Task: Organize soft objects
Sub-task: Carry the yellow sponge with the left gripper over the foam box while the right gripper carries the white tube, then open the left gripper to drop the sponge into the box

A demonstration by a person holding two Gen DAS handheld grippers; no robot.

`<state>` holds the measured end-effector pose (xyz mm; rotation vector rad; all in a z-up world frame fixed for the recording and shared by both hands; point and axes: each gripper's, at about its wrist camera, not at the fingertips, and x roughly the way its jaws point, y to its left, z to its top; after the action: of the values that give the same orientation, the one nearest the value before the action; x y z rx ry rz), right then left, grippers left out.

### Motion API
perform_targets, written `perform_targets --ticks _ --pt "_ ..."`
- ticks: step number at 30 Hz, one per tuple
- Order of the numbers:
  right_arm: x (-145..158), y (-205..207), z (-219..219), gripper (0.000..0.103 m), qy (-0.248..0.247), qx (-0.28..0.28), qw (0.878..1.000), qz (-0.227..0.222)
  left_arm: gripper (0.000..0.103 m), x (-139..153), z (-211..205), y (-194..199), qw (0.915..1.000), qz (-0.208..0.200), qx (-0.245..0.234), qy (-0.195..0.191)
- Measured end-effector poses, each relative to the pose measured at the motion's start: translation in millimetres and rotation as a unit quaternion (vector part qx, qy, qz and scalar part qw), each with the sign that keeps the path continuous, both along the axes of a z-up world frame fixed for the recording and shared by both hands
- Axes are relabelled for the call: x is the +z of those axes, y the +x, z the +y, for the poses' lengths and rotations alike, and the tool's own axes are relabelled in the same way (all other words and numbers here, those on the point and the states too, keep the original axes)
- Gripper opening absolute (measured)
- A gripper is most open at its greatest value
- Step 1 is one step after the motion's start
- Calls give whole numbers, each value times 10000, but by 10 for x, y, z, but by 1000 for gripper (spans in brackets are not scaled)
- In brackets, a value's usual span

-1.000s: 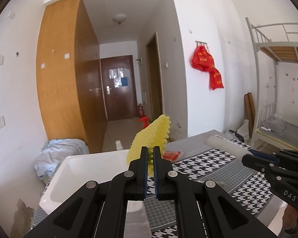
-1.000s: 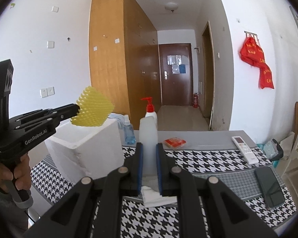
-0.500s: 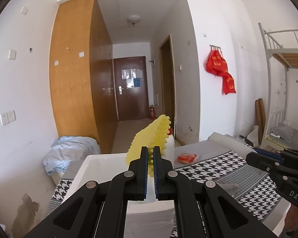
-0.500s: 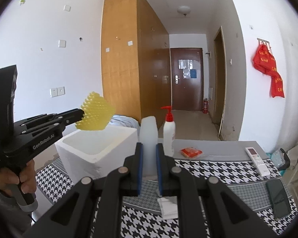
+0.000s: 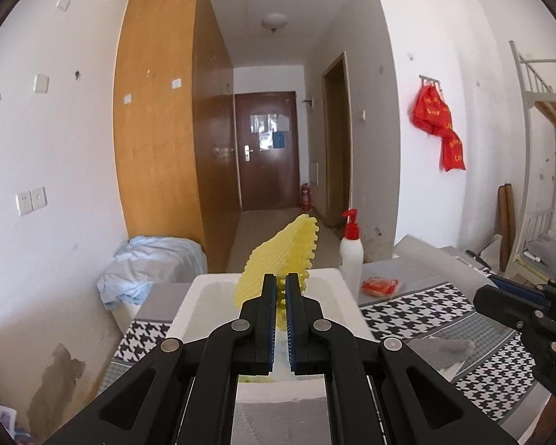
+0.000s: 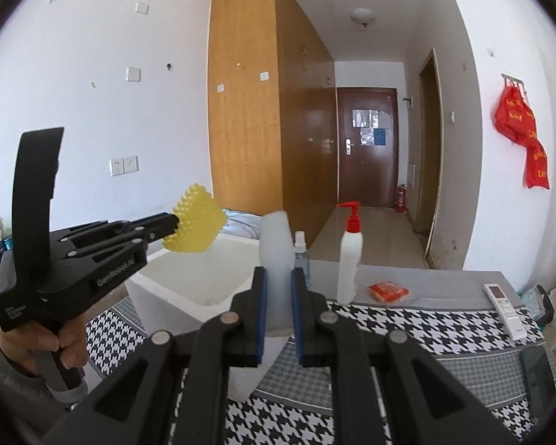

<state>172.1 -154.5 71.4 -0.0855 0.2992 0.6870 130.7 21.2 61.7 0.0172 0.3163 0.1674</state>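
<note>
Left tongs [image 5: 281, 289]: clenched on yellow sponge [image 5: 281, 256], poised over the white box [image 5: 204, 296] for dropping.
Right tongs [image 6: 277, 296]: gripping a pale foam piece [image 6: 276, 244], waiting alongside.

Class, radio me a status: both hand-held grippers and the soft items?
Left hand-held gripper shut on yellow sponge, over white foam box. Right hand-held gripper shut on white pad. Nothing blocking.

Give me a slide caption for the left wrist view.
Left gripper carries a yellow bumpy sponge over the white foam box.
</note>
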Motion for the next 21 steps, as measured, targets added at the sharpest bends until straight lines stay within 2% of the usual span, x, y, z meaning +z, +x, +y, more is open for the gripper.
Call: perform_targets --ticks 18,21 --pt "-46 141 221 15 -154 -8 9998 109 5 -195 210 313 9981 596 76 -140" --pt "-46 162 242 15 -176 -40 9998 127 11 -212 242 336 9977 649 116 -135"
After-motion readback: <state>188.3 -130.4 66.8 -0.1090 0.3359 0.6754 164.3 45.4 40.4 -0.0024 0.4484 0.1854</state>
